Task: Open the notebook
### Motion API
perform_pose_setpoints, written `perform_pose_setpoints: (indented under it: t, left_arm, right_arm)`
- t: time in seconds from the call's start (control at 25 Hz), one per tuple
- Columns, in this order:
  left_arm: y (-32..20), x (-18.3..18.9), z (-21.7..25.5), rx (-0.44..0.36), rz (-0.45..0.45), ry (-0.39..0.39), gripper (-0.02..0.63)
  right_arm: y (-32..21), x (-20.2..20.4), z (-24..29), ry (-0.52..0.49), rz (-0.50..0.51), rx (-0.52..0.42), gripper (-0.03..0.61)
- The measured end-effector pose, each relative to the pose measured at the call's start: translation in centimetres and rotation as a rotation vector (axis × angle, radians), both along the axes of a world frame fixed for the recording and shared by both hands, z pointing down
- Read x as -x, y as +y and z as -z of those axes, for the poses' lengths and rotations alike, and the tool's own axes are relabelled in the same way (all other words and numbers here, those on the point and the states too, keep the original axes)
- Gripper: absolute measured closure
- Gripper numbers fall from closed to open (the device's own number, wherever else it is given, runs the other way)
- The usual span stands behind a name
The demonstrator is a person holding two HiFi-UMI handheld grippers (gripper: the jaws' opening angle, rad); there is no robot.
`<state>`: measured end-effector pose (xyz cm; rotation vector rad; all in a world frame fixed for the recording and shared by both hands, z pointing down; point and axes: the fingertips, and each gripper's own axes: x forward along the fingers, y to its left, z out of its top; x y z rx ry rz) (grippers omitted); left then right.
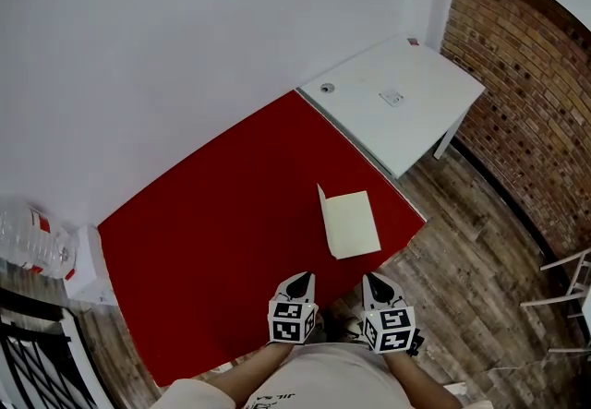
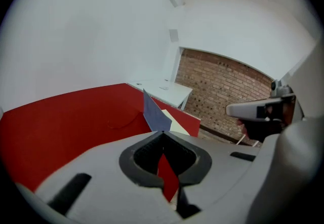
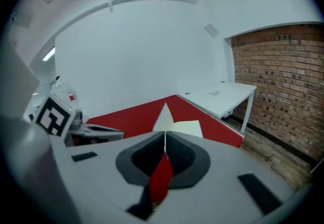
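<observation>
Notebook [image 1: 350,224] near red table [image 1: 212,241] edge

A red table [image 1: 212,241] carries an open notebook [image 1: 351,224] near its edge.

Loads of open space on the red desk [image 1: 212,241], the left half and middle are bare. Only obstacle is the notebook [image 1: 353,224] near the right front edge, its cover [image 1: 323,206] sticking up. The wall [image 1: 185,47] closes off the back, and a white desk [image 1: 397,112] butts against the far right end.
</observation>
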<state>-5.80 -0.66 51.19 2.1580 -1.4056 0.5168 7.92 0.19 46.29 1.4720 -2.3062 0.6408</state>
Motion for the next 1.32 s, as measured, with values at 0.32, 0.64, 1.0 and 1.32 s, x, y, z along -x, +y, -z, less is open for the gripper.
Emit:
perform_pose_setpoints:
  t: [0.32,0.64,1.0,1.32]
  left_arm:
    - [1.8,-0.1,2.4,-0.063,0.035,0.018,0.607]
    - [2.5,-1.0,3.0,-0.081,0.004,0.027,0.607]
    - [3.1,-1.6,3.3,-0.091,-0.024,0.018,0.607]
    - [3.3,-1.4,3.5,-0.095,-0.012,0.017,0.607]
  right_arm:
    - [1.2,0.2,-0.9,0.026,-0.013,0.020,0.571]
    - [2.1,0.0,-1.3,0.026,-0.032,0.040,0.572]
    - [2.7,0.1,-1.1,0.025,-0.035,0.033,0.572]
    - [2.7,-0.1,-0.7,0.033,-0.031,0.019,0.572]
